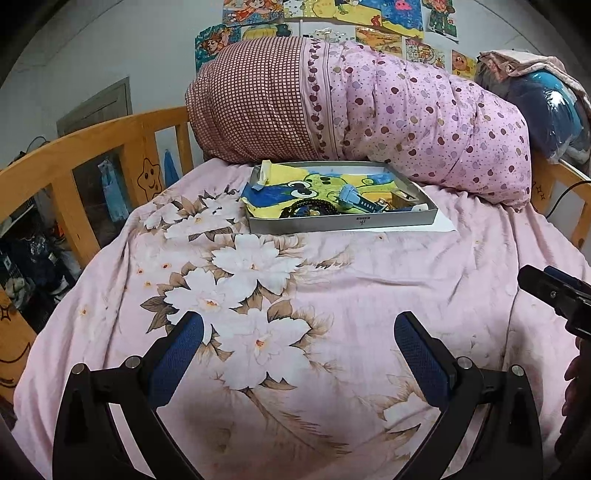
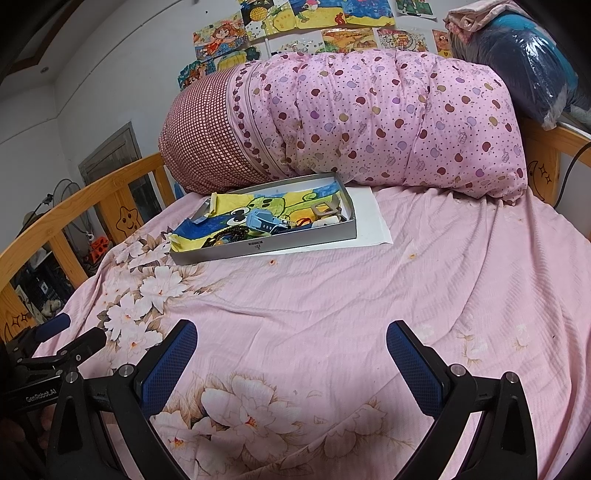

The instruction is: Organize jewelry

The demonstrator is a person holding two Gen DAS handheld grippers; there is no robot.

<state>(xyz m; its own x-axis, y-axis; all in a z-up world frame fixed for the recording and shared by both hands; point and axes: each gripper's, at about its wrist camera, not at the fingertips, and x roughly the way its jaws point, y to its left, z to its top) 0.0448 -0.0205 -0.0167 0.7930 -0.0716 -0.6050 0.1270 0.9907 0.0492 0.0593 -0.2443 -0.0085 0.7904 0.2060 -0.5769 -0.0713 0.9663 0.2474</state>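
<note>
The jewelry sits in a shallow grey tray (image 1: 341, 221) at the far end of the bed, just in front of a big rolled quilt (image 1: 369, 107). Inside the tray a dark string of beads (image 1: 306, 208) lies at the near edge, a blue watch (image 1: 356, 199) lies to its right, and a small open box (image 1: 402, 197) fills the right end — a few more small pieces are crowded there, too small to tell apart. All of it rests on a bright child's drawing (image 1: 314, 181), yellow, green and blue, whose left end spills over the tray's edge. A white sheet of paper (image 2: 371, 218) pokes out from under the tray on the right.

The tray stands on a pink bedspread (image 1: 369, 280) printed with large white flowers, mostly down its left side. The quilt, pink with little apples and a checked end on the left, lies across the bed's far end. A wooden rail (image 1: 92, 147) with a smiling star runs along the left. Colourful drawings (image 2: 314, 22) are stuck to the wall behind, and a blue bundle in plastic wrap (image 2: 524, 62) sits at the far right.

Both tools hover at the near end, well apart from the tray. The left gripper (image 1: 299, 332) is spread wide, holding nothing; the right gripper (image 2: 291, 343) beside it is just as wide and empty.
</note>
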